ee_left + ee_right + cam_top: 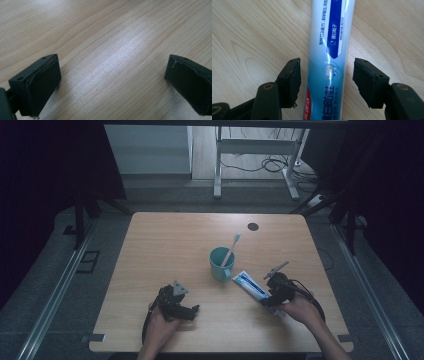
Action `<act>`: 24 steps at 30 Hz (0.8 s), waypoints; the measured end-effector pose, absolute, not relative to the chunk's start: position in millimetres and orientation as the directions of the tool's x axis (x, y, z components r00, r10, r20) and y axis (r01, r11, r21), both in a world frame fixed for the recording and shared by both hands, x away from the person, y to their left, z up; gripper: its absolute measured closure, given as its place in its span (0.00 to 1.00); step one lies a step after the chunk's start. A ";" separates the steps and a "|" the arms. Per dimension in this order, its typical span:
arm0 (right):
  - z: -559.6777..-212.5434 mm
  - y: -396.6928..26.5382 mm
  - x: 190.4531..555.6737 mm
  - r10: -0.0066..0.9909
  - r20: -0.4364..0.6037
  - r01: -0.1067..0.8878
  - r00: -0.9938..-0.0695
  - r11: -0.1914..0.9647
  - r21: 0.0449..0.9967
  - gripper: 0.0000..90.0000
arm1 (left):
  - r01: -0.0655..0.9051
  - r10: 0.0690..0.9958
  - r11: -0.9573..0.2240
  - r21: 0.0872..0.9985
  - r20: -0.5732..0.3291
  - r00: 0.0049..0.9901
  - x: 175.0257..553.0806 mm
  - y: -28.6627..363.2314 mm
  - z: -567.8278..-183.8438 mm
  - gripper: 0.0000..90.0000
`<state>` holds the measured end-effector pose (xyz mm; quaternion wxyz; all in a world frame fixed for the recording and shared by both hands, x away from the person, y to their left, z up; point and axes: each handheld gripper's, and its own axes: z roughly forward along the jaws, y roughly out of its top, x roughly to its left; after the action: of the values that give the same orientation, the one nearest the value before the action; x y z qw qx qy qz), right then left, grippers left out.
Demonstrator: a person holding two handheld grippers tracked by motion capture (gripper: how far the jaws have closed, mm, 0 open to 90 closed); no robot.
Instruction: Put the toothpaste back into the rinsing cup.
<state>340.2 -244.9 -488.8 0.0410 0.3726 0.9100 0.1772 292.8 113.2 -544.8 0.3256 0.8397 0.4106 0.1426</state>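
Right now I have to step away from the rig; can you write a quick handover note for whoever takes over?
Left gripper: open, holding nothing, low over bare table.
Right gripper: open, jaws either side of the toothpaste tube with gaps showing; not gripped.
Tube lies flat on the table, just right of the teal cup.
Toothbrush stands in the cup.
Done: brush in cup, tube down on the table.
Left: unclear; possibly draw the right gripper clear.
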 end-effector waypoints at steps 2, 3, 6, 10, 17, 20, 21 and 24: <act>-489.6 -241.7 343.2 0.693 0.054 0.670 -0.718 0.670 0.320 0.43 | 0.597 0.782 -0.451 0.664 -0.028 0.622 292.8 113.3 -544.8 0.01; -490.1 -240.2 344.8 0.693 0.049 0.671 -0.719 0.675 0.307 0.43 | 0.597 0.782 -0.451 0.664 -0.028 0.622 292.8 113.3 -544.8 0.01; -491.1 -236.3 349.9 0.687 0.041 0.672 -0.725 0.693 0.262 0.43 | 0.597 0.782 -0.451 0.664 -0.028 0.623 292.8 113.3 -544.8 0.01; -491.9 -229.6 355.9 0.678 0.030 0.669 -0.734 0.715 0.201 0.44 | 0.597 0.782 -0.451 0.664 -0.028 0.623 292.8 113.3 -544.8 0.01; -494.0 -216.6 364.8 0.664 0.022 0.662 -0.747 0.740 0.121 0.45 | 0.597 0.782 -0.451 0.663 -0.028 0.623 292.8 113.3 -544.8 0.01; -496.9 -210.7 368.3 0.664 0.011 0.662 -0.748 0.745 0.084 0.45 | 0.597 0.782 -0.451 0.664 -0.028 0.622 292.8 113.3 -544.8 0.01; -497.9 -208.9 369.2 0.667 0.011 0.665 -0.745 0.742 0.079 0.46 | 0.597 0.782 -0.451 0.664 -0.028 0.622 292.8 113.3 -544.8 0.01; -501.3 -205.3 372.1 0.675 0.011 0.674 -0.738 0.737 0.053 0.47 | 0.597 0.782 -0.451 0.664 -0.028 0.623 292.7 113.3 -544.8 0.01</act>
<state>372.1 -205.3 -501.3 0.0046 0.3620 0.9318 0.0265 292.7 113.3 -544.8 0.3256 0.8398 0.4105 0.1423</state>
